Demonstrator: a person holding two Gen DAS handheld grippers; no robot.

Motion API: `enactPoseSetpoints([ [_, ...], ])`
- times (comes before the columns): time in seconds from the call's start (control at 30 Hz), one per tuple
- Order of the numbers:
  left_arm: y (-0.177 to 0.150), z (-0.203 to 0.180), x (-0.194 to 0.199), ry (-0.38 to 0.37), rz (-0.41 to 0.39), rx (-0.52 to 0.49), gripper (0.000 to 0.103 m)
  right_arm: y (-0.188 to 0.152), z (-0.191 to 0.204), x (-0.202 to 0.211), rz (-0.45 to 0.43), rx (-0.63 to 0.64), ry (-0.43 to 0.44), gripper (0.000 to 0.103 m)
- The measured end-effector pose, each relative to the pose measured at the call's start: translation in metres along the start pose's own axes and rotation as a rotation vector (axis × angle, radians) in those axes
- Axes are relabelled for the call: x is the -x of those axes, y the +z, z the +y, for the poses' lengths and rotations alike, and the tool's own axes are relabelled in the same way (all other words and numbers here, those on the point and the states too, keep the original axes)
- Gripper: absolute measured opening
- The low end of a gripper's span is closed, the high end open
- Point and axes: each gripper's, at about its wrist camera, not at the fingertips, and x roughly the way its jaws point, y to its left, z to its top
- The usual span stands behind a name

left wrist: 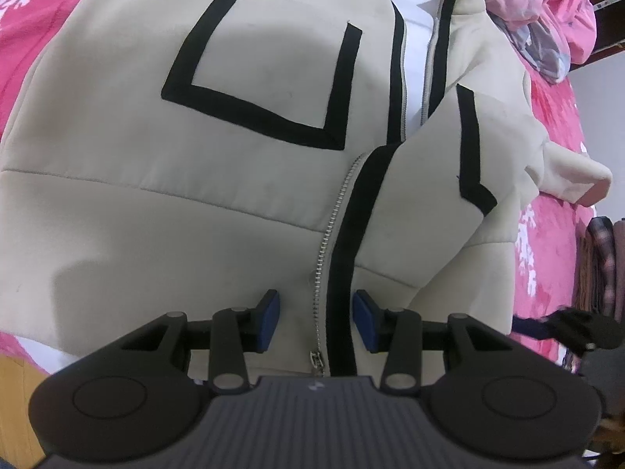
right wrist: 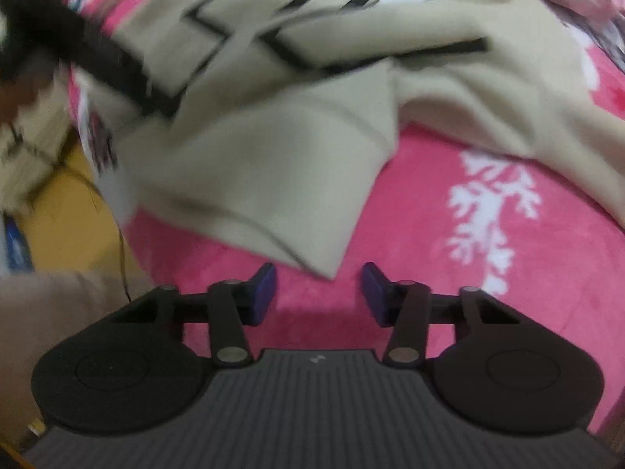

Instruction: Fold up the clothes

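Observation:
A cream jacket (left wrist: 234,195) with black trim lies front-up on a pink blanket (left wrist: 547,234), its zipper (left wrist: 324,250) partly undone. One front panel is folded back over the chest. My left gripper (left wrist: 316,318) hovers open over the lower front, its blue pads on either side of the zipper and the black trim. In the blurred right wrist view, my right gripper (right wrist: 319,293) is open over the pink blanket (right wrist: 429,273). The corner of the jacket (right wrist: 265,179) ends just ahead of its fingertips, with nothing between the pads.
A pile of pink and grey clothes (left wrist: 547,0) lies beyond the jacket's collar. Plaid fabric (left wrist: 601,265) hangs at the right edge. The bed's edge and yellow wooden floor (right wrist: 70,215) show at the left. A dark blurred shape (right wrist: 97,58) crosses the jacket's far left.

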Motion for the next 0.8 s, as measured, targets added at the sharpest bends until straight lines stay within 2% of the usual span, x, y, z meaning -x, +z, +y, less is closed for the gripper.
enactPoseSetpoints([
  [0.1,0.003,-0.001,-0.001,-0.006,0.001,-0.007,0.044,0.001,-0.005,-0.005,-0.019,-0.054,-0.008,0.034],
  [0.27,0.002,0.003,0.002,-0.015,-0.002,-0.010,0.044,0.004,-0.017,0.007,-0.115,-0.184,0.007,0.031],
  [0.43,-0.004,0.009,0.009,-0.021,-0.008,-0.013,0.044,0.003,-0.008,0.004,-0.178,-0.191,-0.035,0.026],
  [0.47,-0.005,0.010,0.009,-0.022,-0.008,-0.015,0.044,0.003,-0.006,0.007,-0.190,-0.218,-0.015,0.022],
  [0.57,-0.004,0.010,0.009,-0.025,-0.006,-0.014,0.044,0.001,-0.006,0.018,-0.236,-0.281,0.038,0.022],
  [0.8,0.001,0.001,0.003,-0.018,-0.010,-0.020,0.044,-0.018,-0.007,0.025,-0.220,-0.284,0.018,0.024],
])
